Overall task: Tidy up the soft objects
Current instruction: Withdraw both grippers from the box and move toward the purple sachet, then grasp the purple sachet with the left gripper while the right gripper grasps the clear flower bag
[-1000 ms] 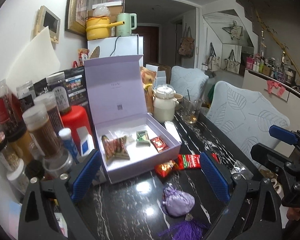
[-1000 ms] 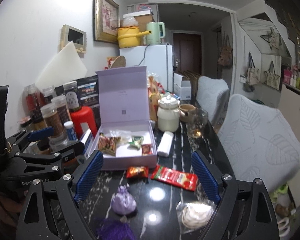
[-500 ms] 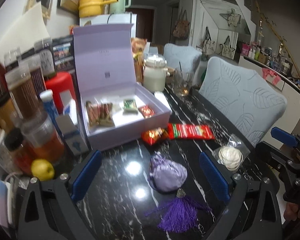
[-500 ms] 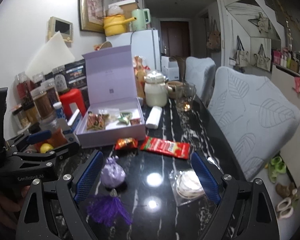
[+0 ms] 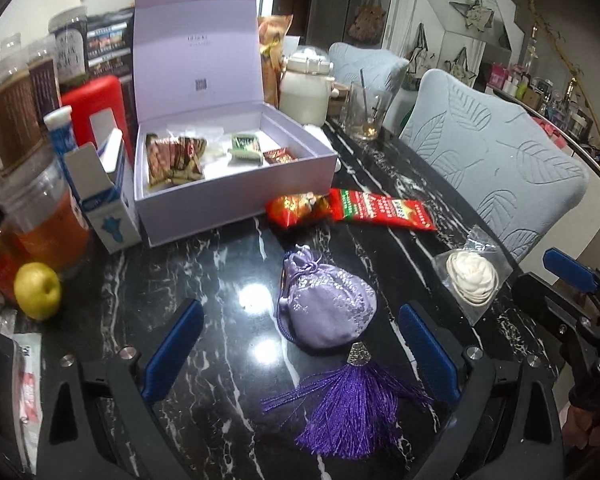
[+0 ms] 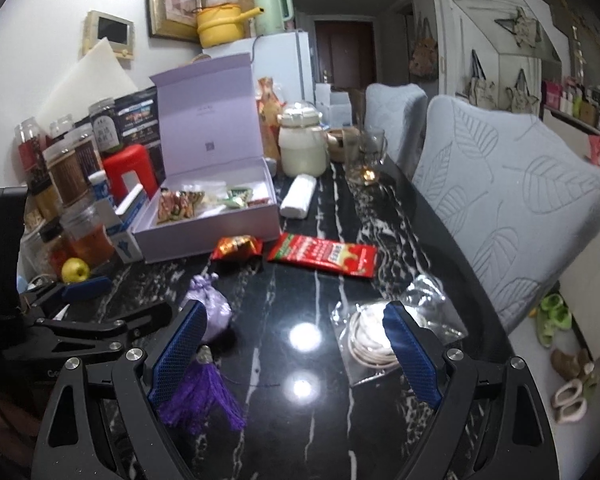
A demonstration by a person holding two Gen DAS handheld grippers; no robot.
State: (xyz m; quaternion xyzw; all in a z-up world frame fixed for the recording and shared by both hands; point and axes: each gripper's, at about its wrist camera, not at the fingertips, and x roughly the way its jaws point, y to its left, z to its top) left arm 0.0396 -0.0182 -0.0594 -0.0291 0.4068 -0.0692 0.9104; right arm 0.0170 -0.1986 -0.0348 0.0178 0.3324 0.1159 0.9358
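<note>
Left claw (image 5: pixel 298 354): jaws apart, empty, framing lilac sachet (image 5: pixel 326 308) on the bench (image 5: pixel 204 272), likely first pick. Right claw (image 6: pixel 292 356): apart, empty, beside bagged white coil (image 6: pixel 370 340). Red packets (image 5: pixel 380 210) beyond. Farthest: open box (image 5: pixel 236 184), presumably the destination.

Yellow apple (image 5: pixel 37 290) beside clear jars (image 5: pixel 44 224)

- You are looking at a lilac box (image 5: pixel 236 184) whose raised lid is carrying a small printed line and a square code, both too small to read.
- The red sachet (image 5: pixel 384 210) and the jars (image 6: pixel 74 168) are showing print too blurred to read.
- The left gripper's arm is showing "Ge", the rest hidden.
</note>
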